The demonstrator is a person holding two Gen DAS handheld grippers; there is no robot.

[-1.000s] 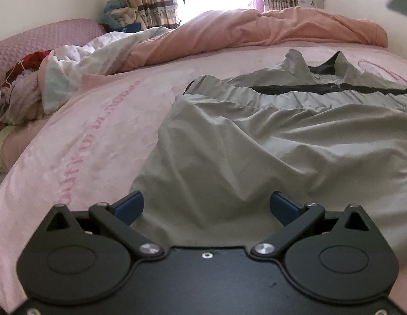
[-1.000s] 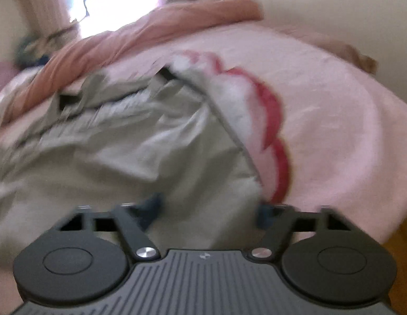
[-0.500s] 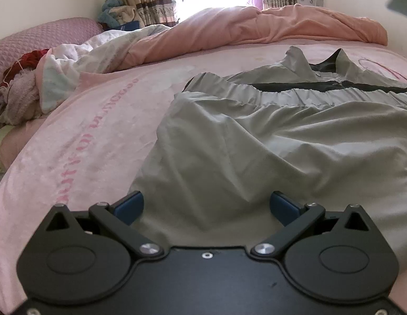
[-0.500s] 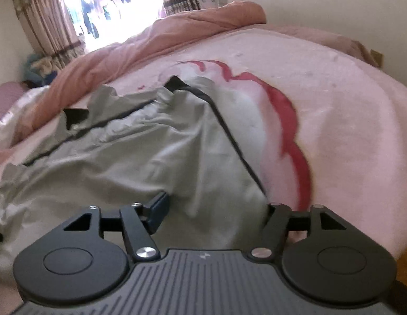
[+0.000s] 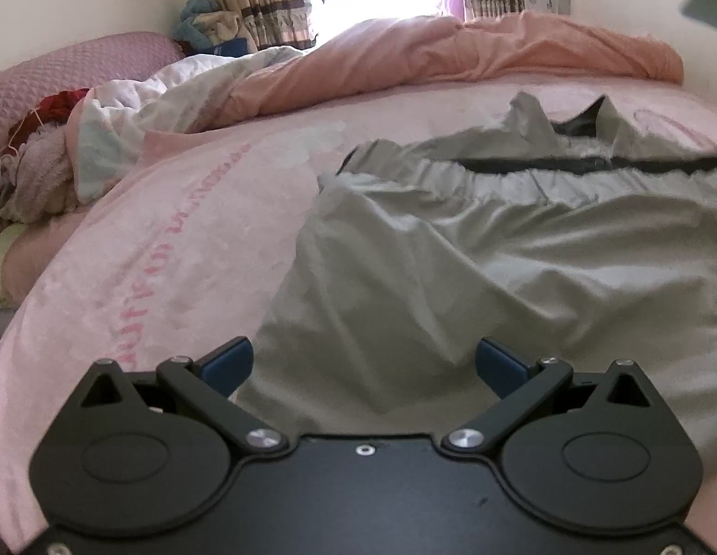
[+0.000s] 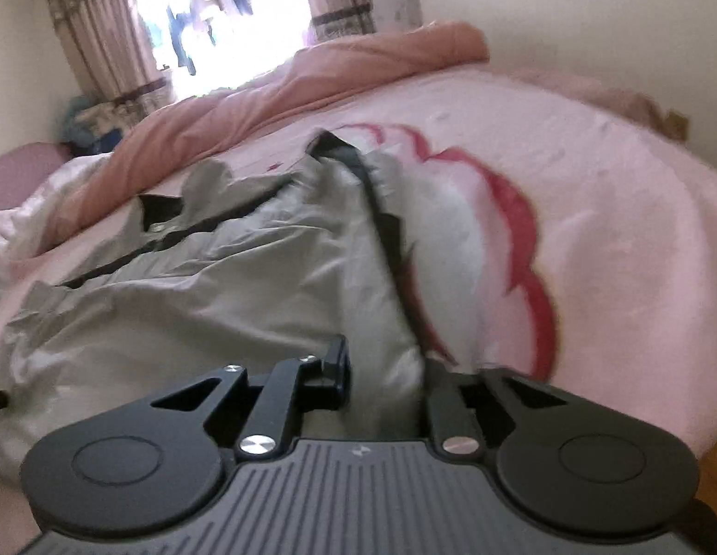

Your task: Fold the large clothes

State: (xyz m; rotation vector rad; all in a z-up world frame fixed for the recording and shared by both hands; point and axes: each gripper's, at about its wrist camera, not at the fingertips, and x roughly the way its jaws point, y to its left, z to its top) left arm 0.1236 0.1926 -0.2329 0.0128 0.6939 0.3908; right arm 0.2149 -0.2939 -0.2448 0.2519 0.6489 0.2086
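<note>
Between the closing jaws of my right hand-held gripper (image 6: 386,370) bunches the thin grey garment's (image 6: 229,296) near hem for folding, while my left hand-held gripper (image 5: 364,360) gapes empty over it.

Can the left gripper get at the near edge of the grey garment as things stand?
Probably yes: left gripper has jaws wide open, with the wrinkled grey fabric garment lying between them on the pink bedsheet, nothing blocking.

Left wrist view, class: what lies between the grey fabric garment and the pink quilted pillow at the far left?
In the left wrist view, bare pink bedsheet with faint lettering, then a crumpled white duvet, separate the grey fabric garment from the pink quilted pillow.
</note>
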